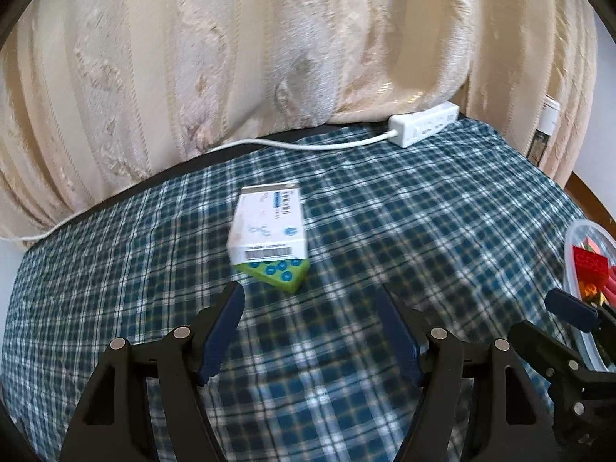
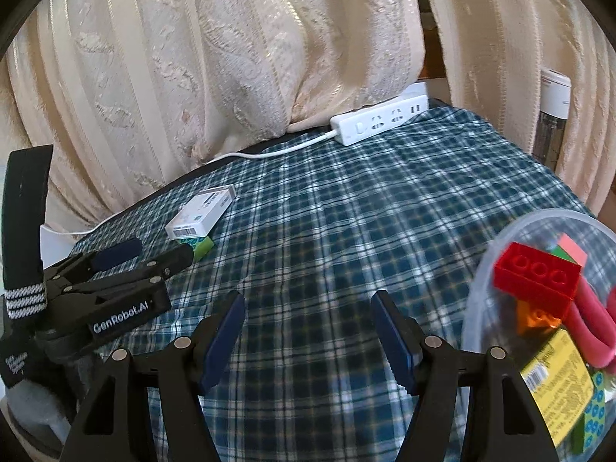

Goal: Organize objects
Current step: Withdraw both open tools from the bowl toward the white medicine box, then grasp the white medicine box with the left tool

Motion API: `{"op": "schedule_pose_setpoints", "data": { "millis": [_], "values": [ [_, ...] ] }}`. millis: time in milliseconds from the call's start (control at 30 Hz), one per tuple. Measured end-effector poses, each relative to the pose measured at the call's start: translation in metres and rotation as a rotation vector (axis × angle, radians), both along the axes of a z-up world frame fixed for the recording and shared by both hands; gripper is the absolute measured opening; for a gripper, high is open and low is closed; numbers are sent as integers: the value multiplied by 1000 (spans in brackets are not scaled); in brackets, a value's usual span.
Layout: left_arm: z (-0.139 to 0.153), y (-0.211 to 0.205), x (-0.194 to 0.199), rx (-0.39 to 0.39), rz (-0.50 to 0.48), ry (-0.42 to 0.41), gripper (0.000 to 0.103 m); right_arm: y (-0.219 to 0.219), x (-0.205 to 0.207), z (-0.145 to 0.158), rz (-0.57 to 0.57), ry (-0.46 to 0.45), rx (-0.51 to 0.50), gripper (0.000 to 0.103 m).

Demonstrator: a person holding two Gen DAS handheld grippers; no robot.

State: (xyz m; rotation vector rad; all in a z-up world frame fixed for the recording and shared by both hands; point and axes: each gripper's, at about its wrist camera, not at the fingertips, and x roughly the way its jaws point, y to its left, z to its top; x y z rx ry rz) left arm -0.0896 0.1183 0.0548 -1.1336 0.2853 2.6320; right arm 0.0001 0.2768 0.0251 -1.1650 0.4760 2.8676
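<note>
On the plaid cloth (image 1: 385, 200), dead ahead of your left gripper (image 1: 310, 319), a white carton (image 1: 269, 223) lies partly atop a green studded block (image 1: 283, 275), its long axis running away from you. Both sets of fingers stand spread, holding nothing. Your left is clearly nearer; your right gripper (image 2: 308, 331) sits beside the clear tub (image 2: 481, 288) of gathered pieces. How much of the block is pinned under the carton is hard to judge through the blur.

Tabletop (image 1: 385, 200) under blue-green plaid cloth (image 2: 327, 231). Cream patterned curtains (image 1: 231, 57) hang ahead of hand-held gripper, daylight filtering through. White power strip (image 2: 379, 119) at far edge, cord trailing left.
</note>
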Motion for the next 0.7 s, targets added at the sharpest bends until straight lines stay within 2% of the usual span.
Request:
{"op": "schedule_pose_setpoints", "data": {
  "millis": [333,567,700],
  "values": [
    [-11,-32,-38,29,75,-48,72,-13,-22,-7,47,-33,-16,71],
    [-7,-31,-56,75,53,-66,72,-22,-34,-8,73,-41,-7,71],
    [-9,-24,-70,73,49,-66,74,-24,-39,-11,83,-47,-11,71]
  ]
}}
